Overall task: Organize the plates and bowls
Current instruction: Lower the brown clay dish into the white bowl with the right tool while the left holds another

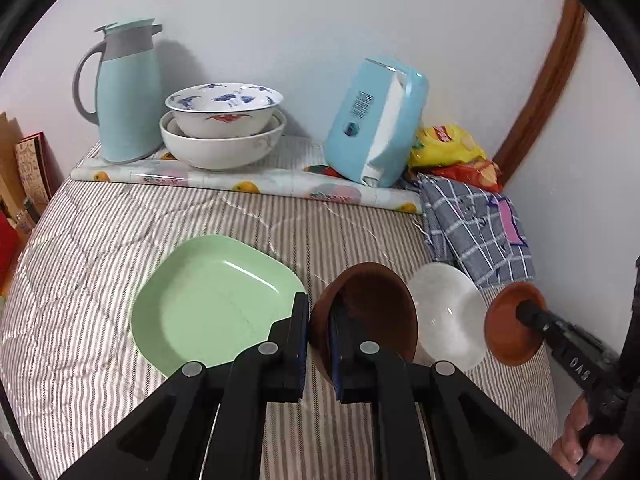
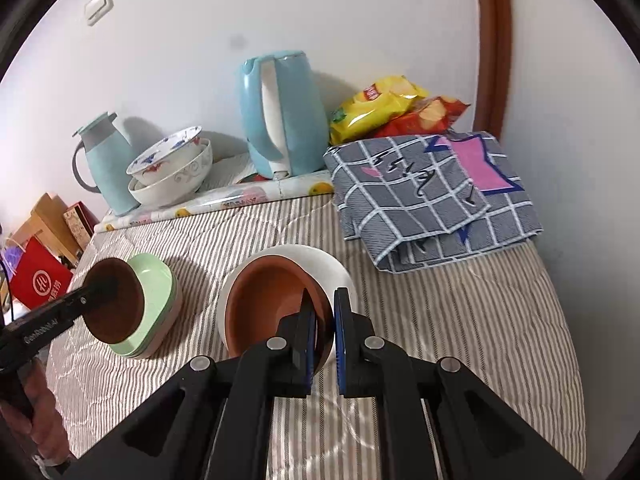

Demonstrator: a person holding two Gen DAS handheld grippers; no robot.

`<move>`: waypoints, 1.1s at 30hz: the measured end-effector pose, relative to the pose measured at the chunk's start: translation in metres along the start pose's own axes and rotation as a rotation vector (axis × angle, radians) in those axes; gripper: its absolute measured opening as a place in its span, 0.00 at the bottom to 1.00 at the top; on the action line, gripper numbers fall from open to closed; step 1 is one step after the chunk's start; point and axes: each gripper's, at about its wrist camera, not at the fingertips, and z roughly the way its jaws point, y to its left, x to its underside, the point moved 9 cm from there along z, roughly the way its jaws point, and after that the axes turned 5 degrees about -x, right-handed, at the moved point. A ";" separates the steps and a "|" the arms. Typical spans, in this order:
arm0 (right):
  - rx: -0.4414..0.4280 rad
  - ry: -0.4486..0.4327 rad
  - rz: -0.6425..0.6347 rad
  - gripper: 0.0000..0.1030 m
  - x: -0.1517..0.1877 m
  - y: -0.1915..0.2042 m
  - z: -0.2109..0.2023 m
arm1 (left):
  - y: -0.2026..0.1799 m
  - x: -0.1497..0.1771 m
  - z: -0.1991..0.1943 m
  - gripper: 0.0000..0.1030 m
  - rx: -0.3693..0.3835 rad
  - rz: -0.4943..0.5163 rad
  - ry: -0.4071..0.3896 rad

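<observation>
We've got both grippers clamped on brown bowls: left gripper [image 1: 320,344] w/ its bowl [image 1: 372,312] beside green plate [image 1: 208,300], right gripper [image 2: 325,336] w/ its bowl [image 2: 264,300] over white bowl [image 2: 320,264].

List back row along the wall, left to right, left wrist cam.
Mint thermos jug → stacked bowls → blue kettle → snack bags.

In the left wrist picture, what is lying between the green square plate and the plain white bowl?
In the left wrist view, a brown clay bowl, gripped at its rim by the left gripper, lies between the green square plate and the plain white bowl.
</observation>
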 end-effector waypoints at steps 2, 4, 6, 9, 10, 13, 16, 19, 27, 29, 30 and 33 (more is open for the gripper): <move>-0.016 0.022 0.000 0.08 0.000 0.003 0.012 | 0.006 -0.003 0.005 0.09 -0.007 -0.008 0.005; -0.017 0.045 -0.003 0.08 0.001 0.004 0.024 | 0.011 -0.006 0.011 0.09 -0.017 -0.020 0.010; -0.010 0.069 -0.004 0.08 0.002 0.003 0.036 | 0.015 -0.008 0.016 0.09 -0.021 -0.025 0.016; -0.007 0.103 -0.001 0.08 0.006 0.003 0.051 | 0.019 -0.012 0.022 0.09 -0.022 -0.031 0.019; -0.008 0.113 -0.002 0.08 0.007 0.003 0.055 | 0.019 -0.013 0.024 0.09 -0.021 -0.034 0.019; -0.006 0.141 -0.019 0.08 0.010 0.006 0.068 | 0.020 -0.016 0.029 0.09 -0.017 -0.041 0.022; -0.008 0.160 -0.031 0.08 0.011 0.010 0.077 | 0.022 -0.017 0.032 0.09 -0.015 -0.038 0.025; -0.006 0.177 -0.037 0.08 0.011 0.011 0.086 | 0.023 -0.019 0.035 0.09 -0.016 -0.040 0.025; 0.010 0.217 -0.031 0.08 0.015 0.006 0.099 | 0.023 -0.020 0.039 0.09 -0.005 -0.044 0.030; 0.014 0.223 -0.030 0.08 0.016 0.005 0.101 | 0.022 -0.020 0.041 0.10 -0.001 -0.044 0.033; 0.017 0.227 -0.029 0.08 0.016 0.004 0.102 | 0.022 -0.020 0.041 0.10 0.001 -0.045 0.034; 0.011 0.236 -0.021 0.08 0.015 0.004 0.105 | 0.021 -0.020 0.042 0.10 0.004 -0.044 0.035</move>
